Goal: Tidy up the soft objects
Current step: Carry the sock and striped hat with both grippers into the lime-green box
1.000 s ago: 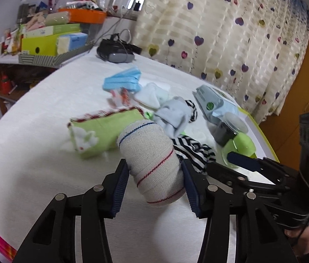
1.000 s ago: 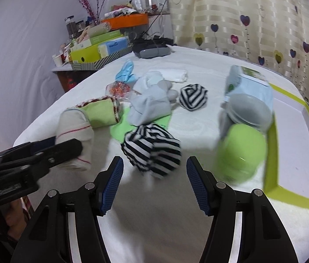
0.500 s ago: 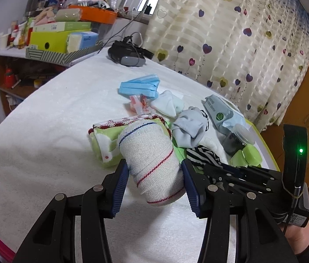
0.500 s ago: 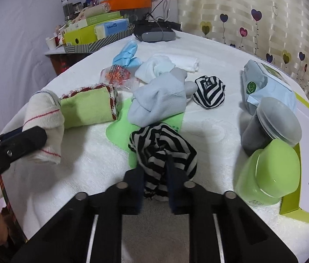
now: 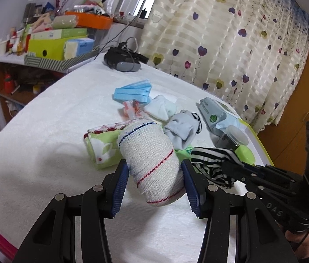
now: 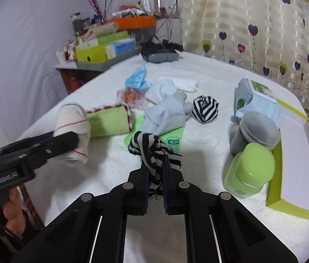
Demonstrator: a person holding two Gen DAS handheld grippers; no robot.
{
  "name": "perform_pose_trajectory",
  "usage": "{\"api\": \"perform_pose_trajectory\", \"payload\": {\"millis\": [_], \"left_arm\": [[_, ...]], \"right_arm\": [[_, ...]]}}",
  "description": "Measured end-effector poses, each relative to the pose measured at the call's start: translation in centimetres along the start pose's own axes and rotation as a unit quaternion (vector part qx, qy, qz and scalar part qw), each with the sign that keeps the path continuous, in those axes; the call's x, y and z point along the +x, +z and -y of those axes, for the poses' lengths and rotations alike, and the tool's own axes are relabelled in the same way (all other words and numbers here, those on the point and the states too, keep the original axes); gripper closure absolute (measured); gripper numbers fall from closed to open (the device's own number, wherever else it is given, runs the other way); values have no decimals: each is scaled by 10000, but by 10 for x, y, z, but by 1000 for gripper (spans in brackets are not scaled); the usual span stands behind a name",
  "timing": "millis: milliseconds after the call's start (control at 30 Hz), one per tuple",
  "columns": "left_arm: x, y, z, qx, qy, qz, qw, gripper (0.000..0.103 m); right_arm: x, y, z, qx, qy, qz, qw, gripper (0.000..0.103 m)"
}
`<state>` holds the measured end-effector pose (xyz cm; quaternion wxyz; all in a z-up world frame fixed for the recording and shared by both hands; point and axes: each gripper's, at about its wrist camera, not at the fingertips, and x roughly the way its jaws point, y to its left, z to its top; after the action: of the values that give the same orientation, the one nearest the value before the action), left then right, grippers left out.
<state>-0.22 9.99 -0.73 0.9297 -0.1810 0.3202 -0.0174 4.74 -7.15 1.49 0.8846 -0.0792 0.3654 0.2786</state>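
My left gripper (image 5: 154, 171) is shut on a rolled white sock with red and blue stripes (image 5: 152, 160), held above the white bed. The same rolled sock (image 6: 73, 129) shows at the left of the right wrist view. My right gripper (image 6: 155, 171) is shut on a black-and-white striped sock (image 6: 152, 151), lifted off the cover; this striped sock (image 5: 211, 162) hangs at the right of the left wrist view. On the bed lie a green rolled cloth (image 6: 108, 120), a light blue sock (image 6: 165, 114), a striped sock ball (image 6: 205, 108) and a white sock (image 6: 163, 88).
A green-lidded bottle (image 6: 251, 171), a grey jar (image 6: 255, 131) and a wipes pack (image 6: 253, 98) stand beside a green-edged tray (image 6: 295, 171) at the right. Blue masks (image 6: 138, 80), a snack packet (image 6: 130, 95), a dark headset (image 6: 160, 54) and cluttered shelves (image 6: 101, 50) lie farther back.
My right gripper closed on the black-and-white striped sock and lifted it off the bed. The left gripper kept hold of the rolled white sock.
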Motion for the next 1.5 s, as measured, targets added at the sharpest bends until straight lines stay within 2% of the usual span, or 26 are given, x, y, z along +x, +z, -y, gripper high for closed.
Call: {"api": "perform_pose_trajectory", "payload": {"millis": [533,867,1133,1500], "left_arm": [[-10,4,71,610,30,87,9981,55],[3,7,136,1173,-308,76,9926,55],[25,13,187,1596,-652,-35,9850,55],[71,16,243,2062,-1002,-349,9727,55]], "right_arm": [[-69,-11,38,246,22,834,9962,93],[-99,-24,92,730,-267,1140,9904,93],[-105,-32,143,1139,-613,1171,9847,93],[-79,-40,206,1525,-986,753,9805,93]]}}
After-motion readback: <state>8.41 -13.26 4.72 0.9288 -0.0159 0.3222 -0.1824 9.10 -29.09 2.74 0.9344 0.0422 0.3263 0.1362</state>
